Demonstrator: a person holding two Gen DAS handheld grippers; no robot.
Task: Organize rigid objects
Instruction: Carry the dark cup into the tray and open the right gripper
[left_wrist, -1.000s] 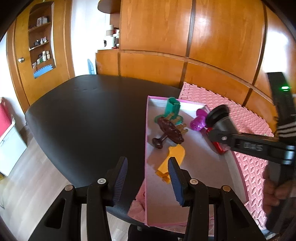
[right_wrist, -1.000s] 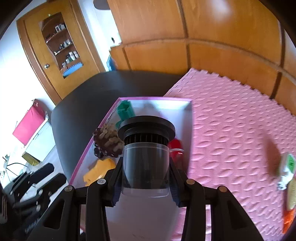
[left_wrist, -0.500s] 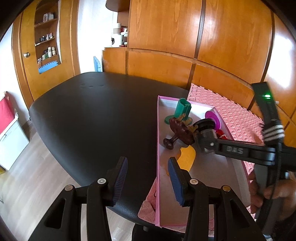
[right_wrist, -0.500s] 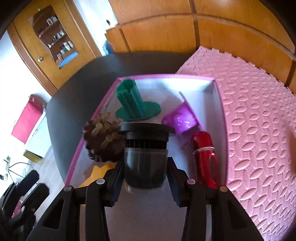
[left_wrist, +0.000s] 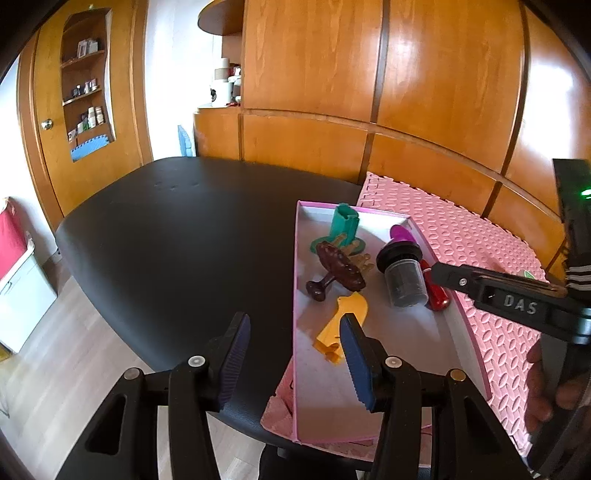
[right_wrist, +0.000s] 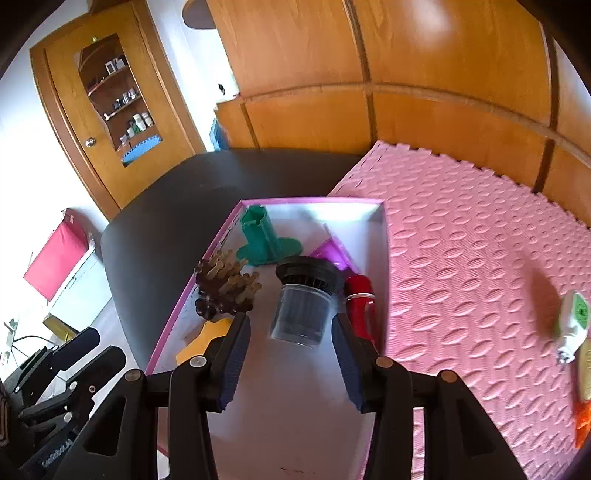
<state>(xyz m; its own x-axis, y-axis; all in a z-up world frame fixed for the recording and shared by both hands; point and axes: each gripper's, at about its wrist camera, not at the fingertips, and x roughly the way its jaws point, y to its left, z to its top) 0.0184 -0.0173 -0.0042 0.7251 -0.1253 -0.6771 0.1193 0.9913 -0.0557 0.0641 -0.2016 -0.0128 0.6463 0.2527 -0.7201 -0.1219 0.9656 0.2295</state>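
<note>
A black worktop (left_wrist: 177, 229) carries a pink mat (right_wrist: 461, 258) and, on the mat's edge, a pink tray (right_wrist: 382, 229). In the tray lie a green holder (right_wrist: 260, 240), a brown brush (right_wrist: 225, 288), a yellow piece (left_wrist: 347, 314), a red bottle (right_wrist: 360, 299) and a black-capped jar (right_wrist: 303, 302), upright beside the bottle. The right gripper (right_wrist: 291, 354) has just been opening its jaws; they stand apart, clear of the jar. The left gripper (left_wrist: 291, 354) hangs over the tray's edge with its jaws spread and nothing between them; they have just been opening too.
</note>
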